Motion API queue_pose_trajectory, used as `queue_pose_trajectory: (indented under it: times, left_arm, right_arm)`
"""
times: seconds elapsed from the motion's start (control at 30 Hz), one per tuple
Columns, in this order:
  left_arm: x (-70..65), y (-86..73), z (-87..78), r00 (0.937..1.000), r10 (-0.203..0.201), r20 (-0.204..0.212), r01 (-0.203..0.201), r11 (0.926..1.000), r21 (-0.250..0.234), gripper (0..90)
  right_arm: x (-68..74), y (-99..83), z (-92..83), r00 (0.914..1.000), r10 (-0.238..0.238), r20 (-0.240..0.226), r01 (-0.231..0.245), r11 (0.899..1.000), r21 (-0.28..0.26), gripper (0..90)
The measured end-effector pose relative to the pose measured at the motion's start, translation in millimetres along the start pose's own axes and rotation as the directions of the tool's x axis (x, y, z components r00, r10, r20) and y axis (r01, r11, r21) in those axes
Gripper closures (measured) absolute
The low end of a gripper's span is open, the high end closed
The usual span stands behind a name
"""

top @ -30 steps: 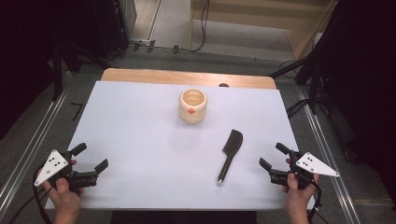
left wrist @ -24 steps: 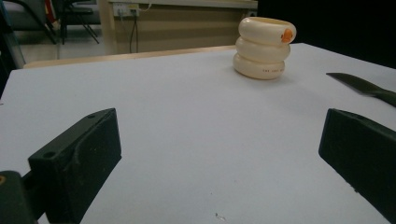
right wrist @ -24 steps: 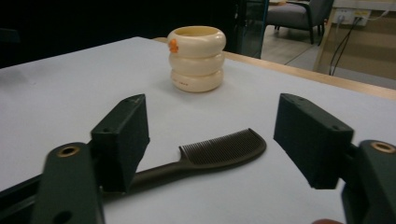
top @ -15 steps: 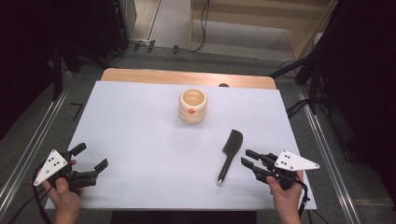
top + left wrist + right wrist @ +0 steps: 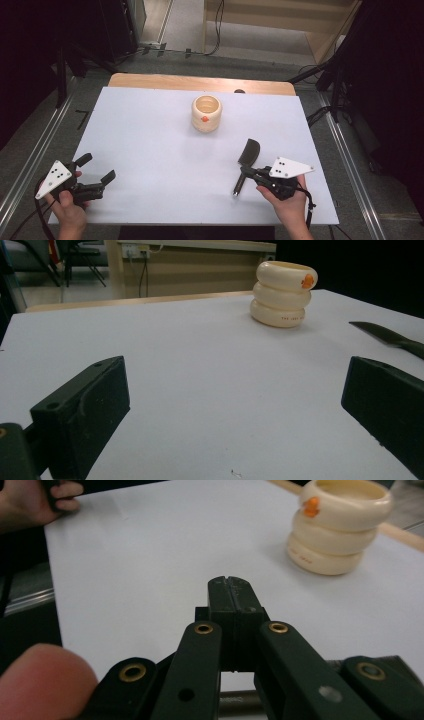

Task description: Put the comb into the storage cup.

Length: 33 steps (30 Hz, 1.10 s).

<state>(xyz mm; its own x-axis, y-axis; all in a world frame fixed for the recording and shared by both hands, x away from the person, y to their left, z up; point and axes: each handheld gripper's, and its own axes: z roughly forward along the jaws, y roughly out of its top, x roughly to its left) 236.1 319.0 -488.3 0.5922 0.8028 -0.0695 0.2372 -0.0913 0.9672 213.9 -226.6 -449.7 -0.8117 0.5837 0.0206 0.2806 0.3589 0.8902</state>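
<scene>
While the fingers of the right gripper have just been closing, they now stand pressed flat against each other with nothing between them, as the right gripper view shows. In the high view the same gripper sits over the handle of the black knife, at or just above it; whether it touches the handle cannot be told.

The knife lies flat on the white surface, right of centre on the near half. Its broad blade points away from the person and its slim handle points toward the near edge. Beyond it, well apart, a cream ribbed cup with an orange mark stands upright.

The left gripper rests at the near left corner, its fingers spread wide and empty. Its own view looks across bare surface to the cup and the knife's blade tip.

Handling, as judged: the knife looks light, stiff and thin, so it lies almost flush with the surface and offers little to get under. The narrow handle is the sound place to grip, near where it meets the blade for balance. The fingers would have to reopen and straddle it from both sides. A smooth handle may twist or slide in a light grip, and the blade edge is best avoided.
</scene>
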Motion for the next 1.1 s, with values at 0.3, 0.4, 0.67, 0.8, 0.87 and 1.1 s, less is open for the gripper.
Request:
queue_pose_trajectory:
  times: [0.3,0.4,0.67,0.8,0.87,1.1]
  left_arm:
    - [-0.8,0.0,0.6,1.0,0.006,0.001,-0.006,1.0,0.003,0.0]
    - [-0.9,0.1,0.8,0.9999,0.01,0.003,-0.01,0.9999,0.005,0.0]
    - [-2.0,0.2,1.3,0.9999,0.015,0.006,-0.015,0.9998,0.01,0.0]
    - [-2.3,0.2,1.6,0.9998,0.019,0.006,-0.019,0.9997,0.012,0.0]
    - [-2.4,0.2,1.6,0.9998,0.02,0.005,-0.02,0.9997,0.013,0.0]
    - [-1.9,0.2,1.4,0.9998,0.017,0.008,-0.017,0.9998,0.01,0.0]
  right_arm:
    - [9.4,1.5,27.0,0.9985,-0.04,-0.037,0.045,0.989,0.138,87.9]
    - [9.3,-3.9,36.6,0.9973,-0.025,-0.068,0.038,0.982,0.185,88.0]
    - [12.4,-14.0,49.6,0.9964,-0.022,-0.082,0.043,0.963,0.268,88.0]
    - [14.8,-17.3,55.7,0.9958,-0.036,-0.084,0.061,0.948,0.312,88.0]
    - [15.6,-18.6,58.0,0.9949,-0.038,-0.094,0.067,0.941,0.331,88.0]
    - [15.7,-22.2,62.8,0.9925,-0.017,-0.121,0.062,0.923,0.379,88.1]
